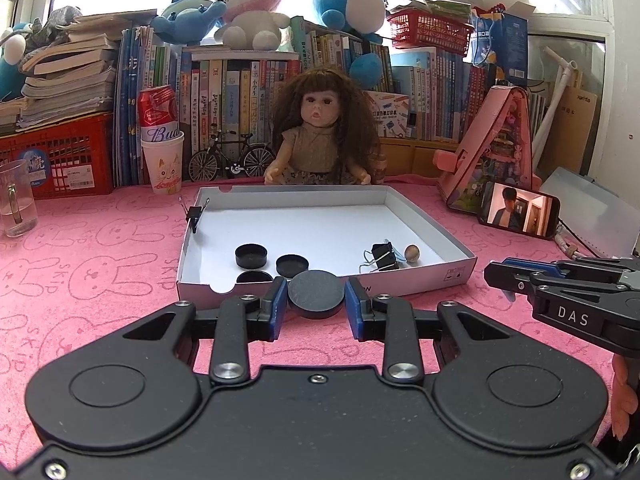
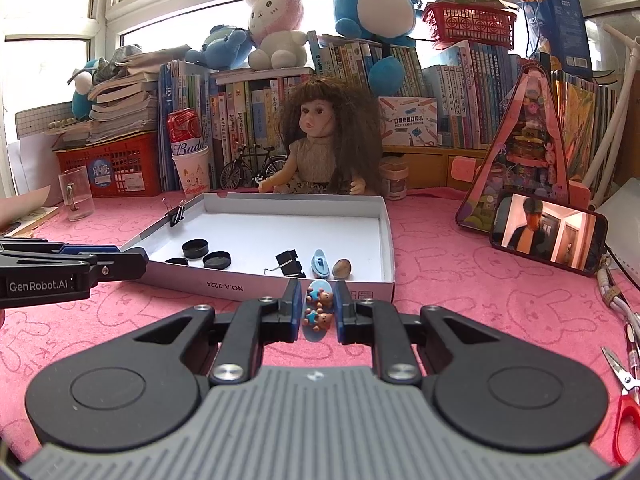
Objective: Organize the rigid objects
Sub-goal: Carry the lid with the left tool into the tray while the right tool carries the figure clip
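My left gripper [image 1: 316, 300] is shut on a black round lid [image 1: 316, 291], held just in front of the white box's [image 1: 400, 284] near wall. My right gripper [image 2: 318, 308] is shut on a blue hair clip with small bears [image 2: 319, 308], also just before the box [image 2: 240, 286]. In the box lie black round lids [image 1: 251, 255] [image 2: 195, 248], black binder clips [image 1: 383, 256] [image 2: 289, 262], a blue clip [image 2: 320, 265] and a brown nut-like ball [image 1: 411, 253] [image 2: 342, 268]. A binder clip [image 1: 195, 214] is clamped on the box's left wall.
A doll [image 1: 320, 128] sits behind the box, with books, plush toys, a toy bicycle [image 1: 232, 156] and a can in a paper cup [image 1: 162, 140]. A glass mug [image 1: 16, 204] stands left, a phone [image 1: 518, 208] right. Scissors [image 2: 624, 384] lie far right on the pink cloth.
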A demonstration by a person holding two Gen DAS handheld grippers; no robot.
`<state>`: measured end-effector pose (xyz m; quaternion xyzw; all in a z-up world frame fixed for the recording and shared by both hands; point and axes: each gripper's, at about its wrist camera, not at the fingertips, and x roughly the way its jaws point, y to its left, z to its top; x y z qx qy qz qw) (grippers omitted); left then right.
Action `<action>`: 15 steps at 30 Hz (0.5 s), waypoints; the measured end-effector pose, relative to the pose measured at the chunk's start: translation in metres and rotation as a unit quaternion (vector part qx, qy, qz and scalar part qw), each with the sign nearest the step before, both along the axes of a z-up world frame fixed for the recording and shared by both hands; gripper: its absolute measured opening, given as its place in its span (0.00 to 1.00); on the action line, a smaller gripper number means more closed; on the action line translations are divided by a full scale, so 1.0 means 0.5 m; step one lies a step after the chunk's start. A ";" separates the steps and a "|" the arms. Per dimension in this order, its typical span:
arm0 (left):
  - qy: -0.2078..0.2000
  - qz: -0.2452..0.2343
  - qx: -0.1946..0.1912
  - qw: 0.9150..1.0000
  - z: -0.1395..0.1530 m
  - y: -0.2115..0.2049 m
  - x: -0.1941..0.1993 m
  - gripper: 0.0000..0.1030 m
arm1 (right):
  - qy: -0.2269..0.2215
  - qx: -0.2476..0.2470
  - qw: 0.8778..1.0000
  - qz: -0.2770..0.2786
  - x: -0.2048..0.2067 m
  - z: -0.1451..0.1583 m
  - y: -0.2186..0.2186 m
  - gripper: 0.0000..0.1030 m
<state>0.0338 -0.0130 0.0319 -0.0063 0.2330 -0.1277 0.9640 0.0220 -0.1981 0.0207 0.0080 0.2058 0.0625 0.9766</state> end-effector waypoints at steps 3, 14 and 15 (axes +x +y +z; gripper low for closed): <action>0.002 0.002 -0.001 1.000 -0.001 0.000 0.001 0.28 | 0.001 0.001 1.000 -0.001 0.002 -0.001 -0.001 0.20; 0.002 0.005 -0.002 1.000 0.001 0.007 0.007 0.28 | 0.003 0.000 1.000 -0.004 0.004 -0.006 -0.004 0.20; 0.002 0.006 -0.003 1.000 0.001 0.007 0.008 0.28 | 0.003 0.001 1.000 -0.005 0.004 -0.006 -0.004 0.20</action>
